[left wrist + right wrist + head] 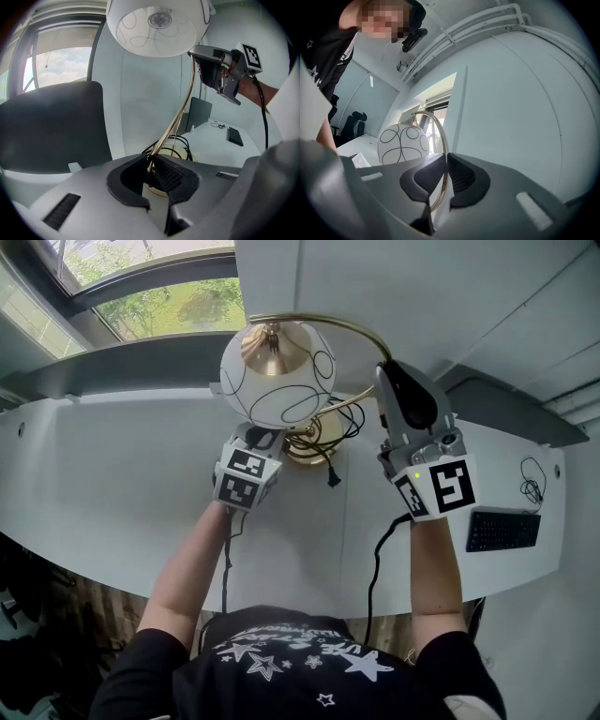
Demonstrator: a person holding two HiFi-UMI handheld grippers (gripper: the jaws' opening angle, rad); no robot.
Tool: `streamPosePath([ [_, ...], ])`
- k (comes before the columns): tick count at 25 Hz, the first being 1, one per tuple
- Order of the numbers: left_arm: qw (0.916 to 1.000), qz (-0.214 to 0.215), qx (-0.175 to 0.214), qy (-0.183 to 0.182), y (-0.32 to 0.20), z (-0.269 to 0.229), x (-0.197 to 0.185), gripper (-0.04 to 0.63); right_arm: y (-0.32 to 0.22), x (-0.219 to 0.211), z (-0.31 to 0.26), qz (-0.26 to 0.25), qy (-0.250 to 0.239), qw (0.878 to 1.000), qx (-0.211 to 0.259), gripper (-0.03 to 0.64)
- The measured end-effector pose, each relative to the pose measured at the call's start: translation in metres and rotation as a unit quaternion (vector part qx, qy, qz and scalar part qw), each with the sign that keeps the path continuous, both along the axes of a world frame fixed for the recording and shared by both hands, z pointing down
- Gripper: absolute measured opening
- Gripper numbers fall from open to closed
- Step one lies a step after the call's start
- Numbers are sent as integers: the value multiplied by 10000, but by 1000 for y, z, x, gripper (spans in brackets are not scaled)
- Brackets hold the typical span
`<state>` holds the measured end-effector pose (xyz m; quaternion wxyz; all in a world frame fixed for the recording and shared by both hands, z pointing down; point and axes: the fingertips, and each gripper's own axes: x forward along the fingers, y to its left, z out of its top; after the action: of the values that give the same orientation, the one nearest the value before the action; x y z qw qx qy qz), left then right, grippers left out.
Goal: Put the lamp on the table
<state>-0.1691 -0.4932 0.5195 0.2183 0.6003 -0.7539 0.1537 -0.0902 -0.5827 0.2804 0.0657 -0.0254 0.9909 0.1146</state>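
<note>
At the far left a window (pixel 169 296) looks out on green trees above the back edge of the white table (pixel 103 484). The left gripper (pixel 151 169) reaches in low under the lamp (pixel 281 381), its jaws nearly together and clamped on the bottom of the thin brass stem (pixel 180 112), just above the round brass base (pixel 305 448). The base is over the middle of the table near its back edge and looks to be on the tabletop, though its underside cannot be seen. A black cord (pixel 330 465) lies coiled around the base, its plug loose on the white top in front. The white globe shade (pixel 277 373), drawn over with thin black loops, hangs above the left gripper and hides its jaw tips in the head view. From the top of the shade the stem arcs over to the right, where the right gripper (pixel 445 164) is raised higher, its jaws closed to a narrow gap on the upper curve of the stem. At the far right a black keyboard (pixel 502 529) lies on the table, well apart from the lamp.
</note>
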Motion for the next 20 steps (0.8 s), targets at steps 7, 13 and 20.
streamPosePath([
  [7, 9999, 86, -6, 66, -22, 17, -16, 53, -23, -15, 17, 58, 64, 9999, -127, 34],
  [13, 9998, 92, -110, 117, -33, 31, -18, 54, -33, -17, 32, 56, 161, 9998, -72, 34],
  [20, 9994, 216, -201, 167, -41, 40, -12, 54, -42, -17, 40, 130, 204, 9997, -56, 34],
])
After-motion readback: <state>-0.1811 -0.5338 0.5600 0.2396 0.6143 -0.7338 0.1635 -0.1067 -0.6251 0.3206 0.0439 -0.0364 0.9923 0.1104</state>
